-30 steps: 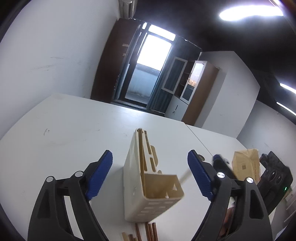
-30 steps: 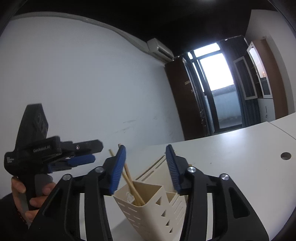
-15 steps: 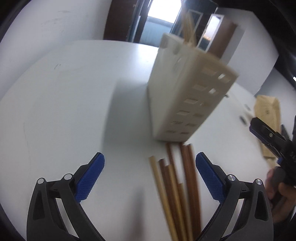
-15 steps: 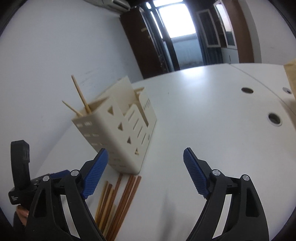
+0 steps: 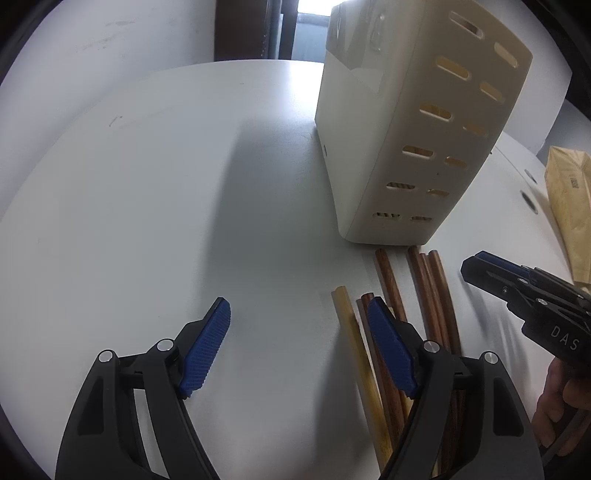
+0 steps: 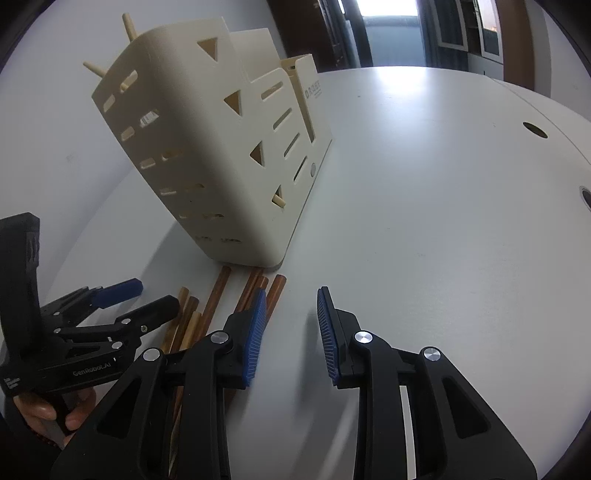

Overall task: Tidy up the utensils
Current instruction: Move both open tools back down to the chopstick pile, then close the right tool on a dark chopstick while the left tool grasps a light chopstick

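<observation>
My left gripper [image 5: 297,347] closing, nothing between pads, right gripper [image 6: 290,326] closing on bare counter [image 6: 424,221], chopsticks [image 5: 406,295] lay lower right beside cream holder [image 5: 406,129] upper right.

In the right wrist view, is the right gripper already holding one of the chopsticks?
No: the right gripper has only bare table between its closing pads, and the chopsticks lie just left of it.

A bare white wall [image 6: 48,122] stands behind; daylight comes through a tall window [image 6: 388,33] beside dark brown wooden cabinets [image 6: 480,33].
</observation>
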`<state>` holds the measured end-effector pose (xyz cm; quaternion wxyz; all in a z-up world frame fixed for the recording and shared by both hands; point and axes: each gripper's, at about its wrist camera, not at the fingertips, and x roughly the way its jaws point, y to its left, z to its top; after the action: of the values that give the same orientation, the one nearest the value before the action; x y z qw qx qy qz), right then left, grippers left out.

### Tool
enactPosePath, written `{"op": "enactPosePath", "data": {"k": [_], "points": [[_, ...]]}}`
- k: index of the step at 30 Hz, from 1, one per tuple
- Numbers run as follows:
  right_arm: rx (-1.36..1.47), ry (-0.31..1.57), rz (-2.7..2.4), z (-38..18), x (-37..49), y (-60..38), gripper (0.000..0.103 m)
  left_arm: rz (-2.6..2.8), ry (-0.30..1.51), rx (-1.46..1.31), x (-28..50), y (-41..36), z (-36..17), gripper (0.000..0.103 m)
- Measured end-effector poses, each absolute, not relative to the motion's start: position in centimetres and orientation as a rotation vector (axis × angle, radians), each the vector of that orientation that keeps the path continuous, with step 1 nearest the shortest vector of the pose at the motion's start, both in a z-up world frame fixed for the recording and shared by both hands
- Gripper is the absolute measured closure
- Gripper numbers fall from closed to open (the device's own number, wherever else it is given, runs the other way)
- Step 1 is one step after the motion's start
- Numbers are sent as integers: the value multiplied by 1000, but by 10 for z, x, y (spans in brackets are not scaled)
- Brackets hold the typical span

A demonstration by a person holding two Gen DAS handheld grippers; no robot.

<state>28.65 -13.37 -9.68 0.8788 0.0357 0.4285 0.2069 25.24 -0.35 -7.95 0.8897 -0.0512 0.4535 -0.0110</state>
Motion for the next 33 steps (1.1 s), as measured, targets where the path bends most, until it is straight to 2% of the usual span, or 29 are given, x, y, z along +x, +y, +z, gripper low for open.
{"op": "enactPosePath", "data": {"k": [8,18,24,26,27,29,30,33], "points": [[-1,900,395,-103,284,-120,74,29,935,-8,253,-12,-84,28],[55,862,403,-99,285,-113,74,-10,915,22,242,-23,-82,45],[-31,895,392,-102,288,-101,74,-32,898,45,224,-28,-81,63],[-61,894,379,-101,287,-101,78,-37,896,57,222,-29,-81,66],[-69,894,373,-101,287,-101,80,-40,895,60,221,-29,-81,72],[-75,894,361,-100,286,-102,89,-38,893,64,219,-30,-80,83],[-72,895,364,-100,285,-105,89,-32,893,66,218,-29,-80,89],[-55,898,366,-99,286,-111,93,-28,894,67,226,-23,-81,93]]}}
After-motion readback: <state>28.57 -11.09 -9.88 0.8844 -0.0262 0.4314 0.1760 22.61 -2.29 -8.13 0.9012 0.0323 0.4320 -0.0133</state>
